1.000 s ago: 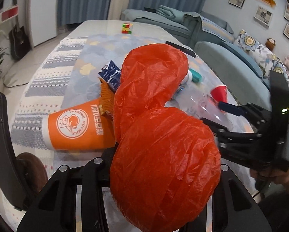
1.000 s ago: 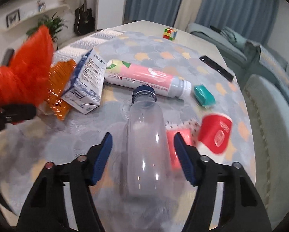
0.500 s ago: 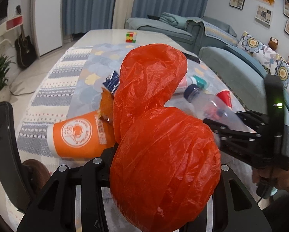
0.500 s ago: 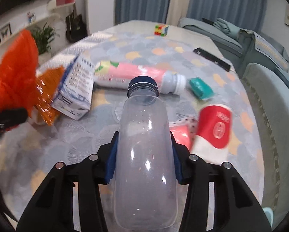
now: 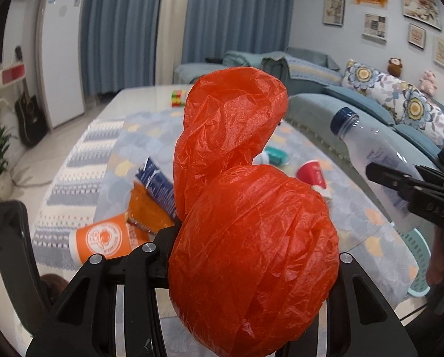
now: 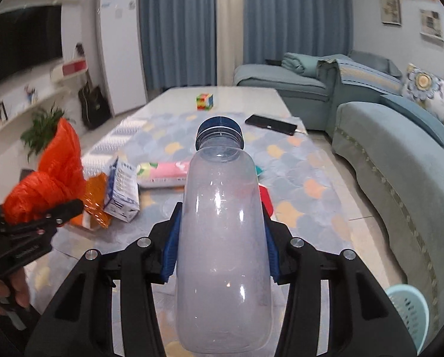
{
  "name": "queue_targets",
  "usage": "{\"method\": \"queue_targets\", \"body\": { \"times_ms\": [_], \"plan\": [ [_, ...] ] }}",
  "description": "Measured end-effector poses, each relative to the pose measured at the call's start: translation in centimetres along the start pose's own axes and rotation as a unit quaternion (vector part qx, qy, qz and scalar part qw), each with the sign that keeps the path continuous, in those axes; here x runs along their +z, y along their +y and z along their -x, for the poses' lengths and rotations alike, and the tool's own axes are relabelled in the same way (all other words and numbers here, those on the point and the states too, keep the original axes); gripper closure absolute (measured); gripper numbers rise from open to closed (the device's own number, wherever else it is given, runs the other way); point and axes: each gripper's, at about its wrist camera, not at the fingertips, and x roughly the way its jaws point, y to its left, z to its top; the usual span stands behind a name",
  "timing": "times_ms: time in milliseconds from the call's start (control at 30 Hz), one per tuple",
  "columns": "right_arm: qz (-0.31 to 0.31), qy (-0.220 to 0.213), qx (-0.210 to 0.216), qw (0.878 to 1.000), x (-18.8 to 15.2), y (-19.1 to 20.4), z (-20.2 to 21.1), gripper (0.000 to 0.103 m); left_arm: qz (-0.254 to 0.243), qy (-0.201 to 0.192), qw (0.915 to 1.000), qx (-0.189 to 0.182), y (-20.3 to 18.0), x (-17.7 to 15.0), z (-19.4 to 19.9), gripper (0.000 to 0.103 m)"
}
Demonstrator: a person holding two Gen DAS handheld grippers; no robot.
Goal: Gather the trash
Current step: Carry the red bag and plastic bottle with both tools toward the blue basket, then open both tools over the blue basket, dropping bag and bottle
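The right gripper is clamped on a clear plastic bottle with a blue cap, held in the air above the near edge of the table. The left gripper grips a bunched orange plastic bag at the left. On the table lie an orange paper cup, a small carton, a pink bottle and a red cup. A pale blue basket sits low at the near right.
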Motion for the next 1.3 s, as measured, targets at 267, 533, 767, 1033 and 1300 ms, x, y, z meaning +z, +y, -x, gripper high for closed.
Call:
{"method": "queue_targets", "body": {
  "times_ms": [267,533,767,1033,1300],
  "plan": [
    [-0.022,-0.046,-0.021,0.998,-2.1,-1.3,5.6,0.059,-0.019,-0.019,0.9993,-0.028,-1.8,-0.1,0.8,0.062],
    [-0.070,-0.072,-0.057,0.993,-3.9,-5.1,9.8,0.059,-0.055,-0.030,0.9965,-0.055,-4.4,-0.7,1.1,0.062],
    [-0.099,-0.090,-0.095,0.986,-5.1,-9.1,12.5,0.059,-0.081,-0.032,0.9937,-0.071,-6.6,-1.5,1.3,0.062],
    [-0.145,-0.103,-0.148,0.973,-7.2,-15.1,15.7,0.059,-0.106,-0.022,0.9880,-0.110,-10.0,-2.4,1.4,0.062],
    [-0.207,-0.092,-0.201,0.953,-11.3,-22.5,18.5,0.059,-0.114,0.001,0.9718,-0.206,-17.0,-2.0,0.5,0.061]
  ]
}}
